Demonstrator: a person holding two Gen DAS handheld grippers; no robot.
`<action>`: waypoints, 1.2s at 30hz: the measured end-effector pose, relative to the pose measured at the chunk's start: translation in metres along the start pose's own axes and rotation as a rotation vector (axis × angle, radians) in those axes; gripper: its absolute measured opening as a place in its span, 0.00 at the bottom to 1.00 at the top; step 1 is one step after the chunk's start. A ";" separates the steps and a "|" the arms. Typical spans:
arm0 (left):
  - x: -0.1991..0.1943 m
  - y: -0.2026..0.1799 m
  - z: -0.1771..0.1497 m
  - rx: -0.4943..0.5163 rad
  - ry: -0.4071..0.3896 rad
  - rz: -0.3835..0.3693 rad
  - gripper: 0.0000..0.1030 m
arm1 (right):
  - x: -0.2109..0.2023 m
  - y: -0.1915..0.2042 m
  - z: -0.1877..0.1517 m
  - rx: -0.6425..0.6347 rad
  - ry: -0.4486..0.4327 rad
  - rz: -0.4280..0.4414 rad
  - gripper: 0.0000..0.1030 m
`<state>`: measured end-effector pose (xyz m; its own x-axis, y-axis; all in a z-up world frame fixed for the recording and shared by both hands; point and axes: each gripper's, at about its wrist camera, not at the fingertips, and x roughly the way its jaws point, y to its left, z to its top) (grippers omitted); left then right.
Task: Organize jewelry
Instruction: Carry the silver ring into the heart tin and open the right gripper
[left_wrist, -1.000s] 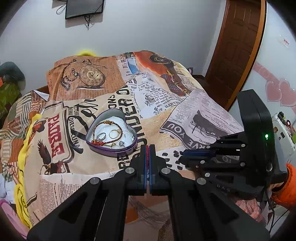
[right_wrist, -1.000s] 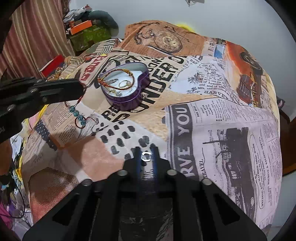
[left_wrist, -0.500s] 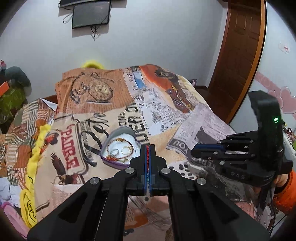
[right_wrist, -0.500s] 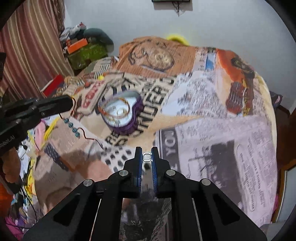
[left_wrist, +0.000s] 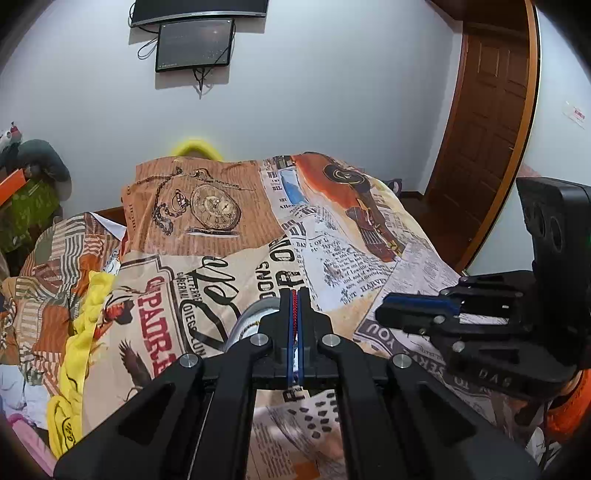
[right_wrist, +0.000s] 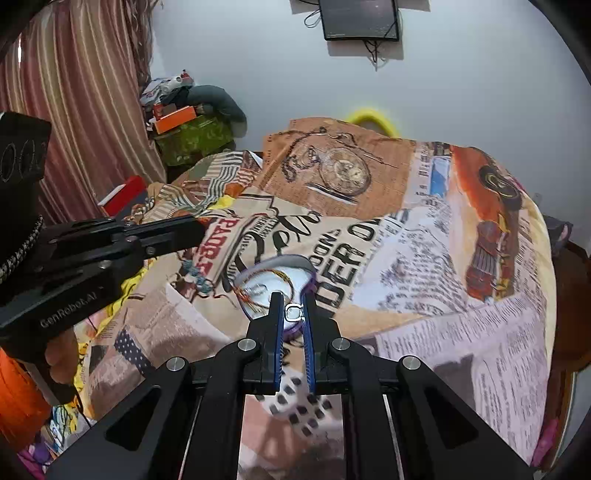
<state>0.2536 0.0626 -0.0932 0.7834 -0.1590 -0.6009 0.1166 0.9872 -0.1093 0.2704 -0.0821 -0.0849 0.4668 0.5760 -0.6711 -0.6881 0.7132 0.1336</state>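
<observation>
A purple heart-shaped tin (right_wrist: 312, 278) with bracelets and rings inside sits on the printed bedspread (right_wrist: 424, 280); in the left wrist view only its rim (left_wrist: 251, 314) shows behind my fingers. My left gripper (left_wrist: 294, 295) is shut on a red cord bracelet (left_wrist: 294, 314), whose teal beads (right_wrist: 195, 271) hang below it left of the tin. My right gripper (right_wrist: 293, 301) is shut on a small silver ring (right_wrist: 293, 313), held above the tin's near edge. It also shows in the left wrist view (left_wrist: 384, 314).
The bedspread (left_wrist: 369, 258) covers a bed. A yellow cloth (left_wrist: 77, 350) lies along its left edge. Boxes and clothes (right_wrist: 188, 129) pile by the curtain (right_wrist: 74, 110). A wooden door (left_wrist: 487, 129) stands at the right; a dark screen (left_wrist: 194, 44) hangs on the wall.
Both grippers have lifted and tilted up, so more wall shows. The tin now sits right behind the fingertips in both views. Both holds are unchanged.
</observation>
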 end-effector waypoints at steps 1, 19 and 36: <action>0.002 0.001 0.001 -0.002 -0.001 0.000 0.00 | 0.003 0.001 0.001 -0.003 -0.001 0.005 0.08; 0.066 0.039 -0.002 -0.072 0.085 0.009 0.00 | 0.076 0.001 0.018 -0.010 0.115 0.072 0.08; 0.099 0.066 -0.030 -0.107 0.218 0.002 0.00 | 0.126 0.003 0.015 -0.044 0.230 0.062 0.08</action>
<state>0.3206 0.1116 -0.1843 0.6319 -0.1683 -0.7565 0.0407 0.9820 -0.1845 0.3356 -0.0018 -0.1587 0.2873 0.5083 -0.8119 -0.7371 0.6586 0.1515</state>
